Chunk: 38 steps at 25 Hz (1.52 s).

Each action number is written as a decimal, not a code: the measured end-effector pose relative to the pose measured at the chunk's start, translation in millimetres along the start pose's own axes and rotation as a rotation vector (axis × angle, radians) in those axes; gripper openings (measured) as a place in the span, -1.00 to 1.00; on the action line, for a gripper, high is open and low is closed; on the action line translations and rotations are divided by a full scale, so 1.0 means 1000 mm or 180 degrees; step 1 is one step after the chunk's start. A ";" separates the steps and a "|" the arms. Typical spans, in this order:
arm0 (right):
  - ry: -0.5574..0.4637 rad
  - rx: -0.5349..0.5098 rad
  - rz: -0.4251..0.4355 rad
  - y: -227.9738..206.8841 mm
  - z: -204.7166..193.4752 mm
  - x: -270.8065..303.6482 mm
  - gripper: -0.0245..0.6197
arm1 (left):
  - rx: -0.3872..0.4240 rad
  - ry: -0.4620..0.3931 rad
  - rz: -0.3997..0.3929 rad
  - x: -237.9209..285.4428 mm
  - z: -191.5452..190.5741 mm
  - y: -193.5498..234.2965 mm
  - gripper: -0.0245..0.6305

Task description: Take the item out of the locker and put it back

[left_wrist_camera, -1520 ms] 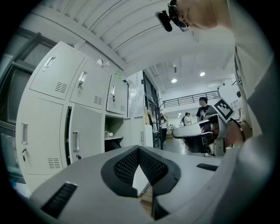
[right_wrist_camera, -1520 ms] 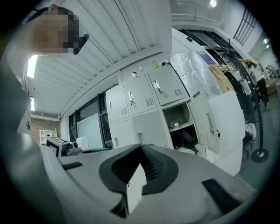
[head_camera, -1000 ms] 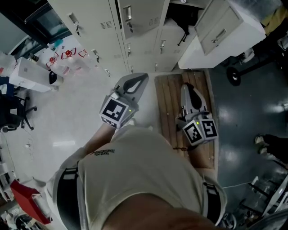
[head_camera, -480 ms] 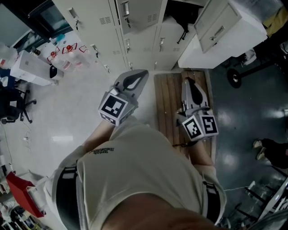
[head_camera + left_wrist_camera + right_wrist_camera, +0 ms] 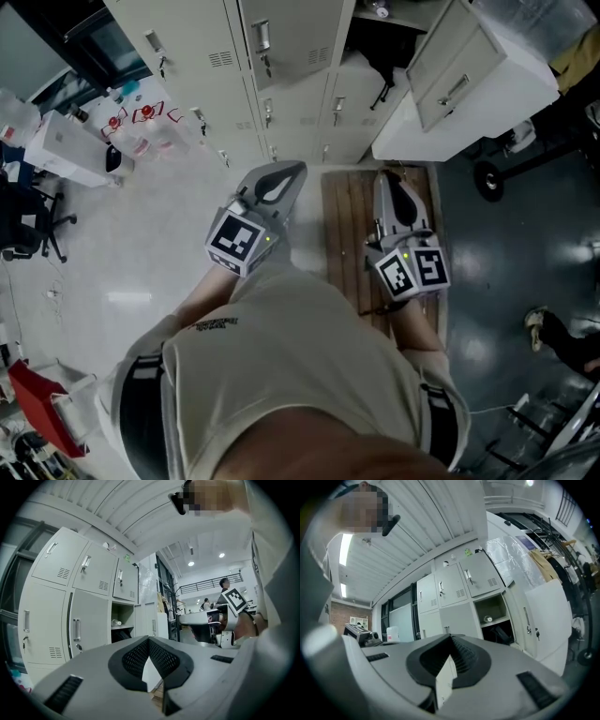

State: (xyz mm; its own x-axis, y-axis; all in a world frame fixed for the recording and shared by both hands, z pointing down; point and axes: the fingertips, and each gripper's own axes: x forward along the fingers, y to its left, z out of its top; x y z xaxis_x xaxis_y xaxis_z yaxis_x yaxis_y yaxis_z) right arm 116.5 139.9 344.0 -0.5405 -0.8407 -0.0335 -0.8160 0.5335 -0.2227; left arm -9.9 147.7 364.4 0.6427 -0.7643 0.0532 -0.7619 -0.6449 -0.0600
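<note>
Item's inside the open locker [image 5: 492, 607], not out yet. It's either the small bottle [image 5: 116, 622] on the shelf or the dark bag [image 5: 502, 634] slumped underneath; honestly can't tell which one the task means. The door [image 5: 469, 70] is swung wide, so there's a clear way in. Both grippers are held level and aimed at the lockers, well short of that compartment. The left gripper [image 5: 294, 170] has its jaws closed tip to tip with nothing in them, same deal with the right gripper [image 5: 385, 178], which hangs over a wooden pallet [image 5: 349, 211] on the floor. My guess is they're shut simply because nothing's in reach, so they'd need to open before grabbing.
</note>
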 end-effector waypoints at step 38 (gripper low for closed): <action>-0.0168 -0.0331 -0.0745 -0.122 0.049 0.253 -0.91 | -0.0018 -0.0320 -0.0813 0.224 0.038 0.196 -0.91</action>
State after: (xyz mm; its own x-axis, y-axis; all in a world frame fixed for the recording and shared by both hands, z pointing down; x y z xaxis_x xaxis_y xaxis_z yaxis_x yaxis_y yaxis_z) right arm 89.3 -142.8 314.7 -0.3252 -0.9446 -0.0442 -0.9358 0.3282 -0.1290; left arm -12.4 -149.9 326.5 0.8186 -0.5734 -0.0333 -0.5744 -0.8169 -0.0519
